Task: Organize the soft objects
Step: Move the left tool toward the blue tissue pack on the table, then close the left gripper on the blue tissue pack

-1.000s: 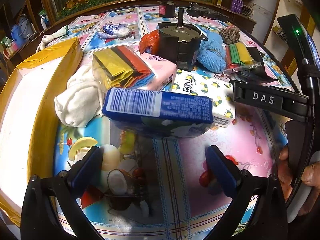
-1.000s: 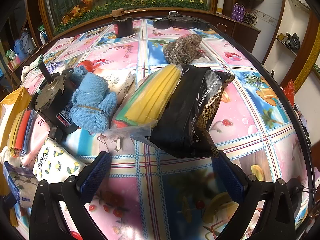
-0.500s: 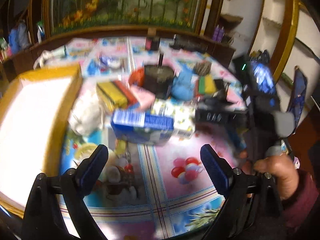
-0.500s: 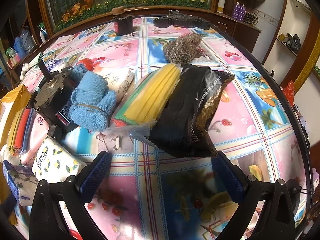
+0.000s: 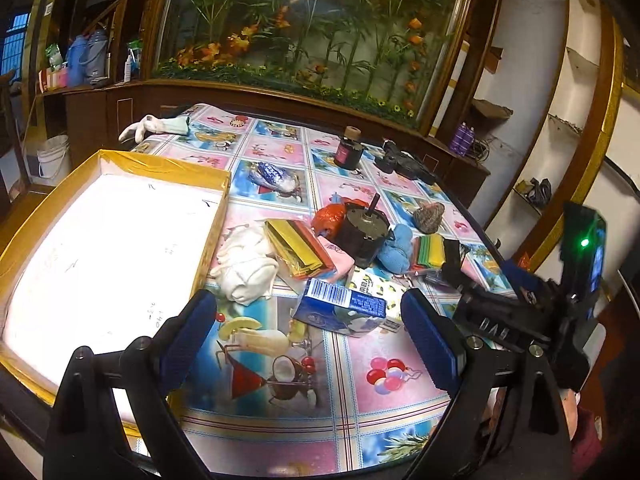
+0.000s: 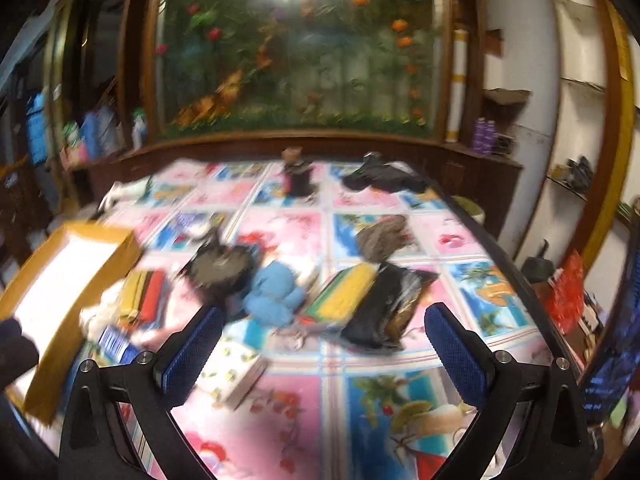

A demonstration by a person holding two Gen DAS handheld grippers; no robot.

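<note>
Left gripper (image 5: pixel 308 338): wide open, nothing between its blue pads, hanging above the near part of the counter (image 5: pixel 392 408), which wears a glossy cloth printed with pink and blue fruit squares. Jaws narrowed a little just now.

Right gripper (image 6: pixel 322 354): also wide open and empty, above the near right part of the same counter; view blurred.

Soft things bunched mid-counter:
- White crumpled cloth (image 5: pixel 246 268), just right of the shallow yellow-rimmed cardboard tray with a white floor (image 5: pixel 108 236), which fills the left side.
- Clear bag of yellow, red and dark folded cloths (image 5: pixel 298 250), touching the white cloth's right side, lying over a pink tissue pack (image 5: pixel 340 262).
- Blue rectangular tissue pack with a barcode (image 5: pixel 340 306), nearest of the pile, with a white lemon-print tissue pack (image 5: pixel 374 288) just behind it.
- Light blue rolled towel (image 5: pixel 398 250), right of a black cylindrical motor with a shaft (image 5: pixel 362 230).
- Second clear bag of green, yellow and red cloths (image 5: pixel 430 250) beside a black foil pouch (image 6: pixel 384 306), farther right.
- Brown knitted lump (image 5: pixel 429 213), beyond those.
- Orange-red plastic bag (image 5: pixel 330 218), left of the motor.

Far side: small dark jar with a cork-coloured top (image 5: pixel 349 148).
</note>
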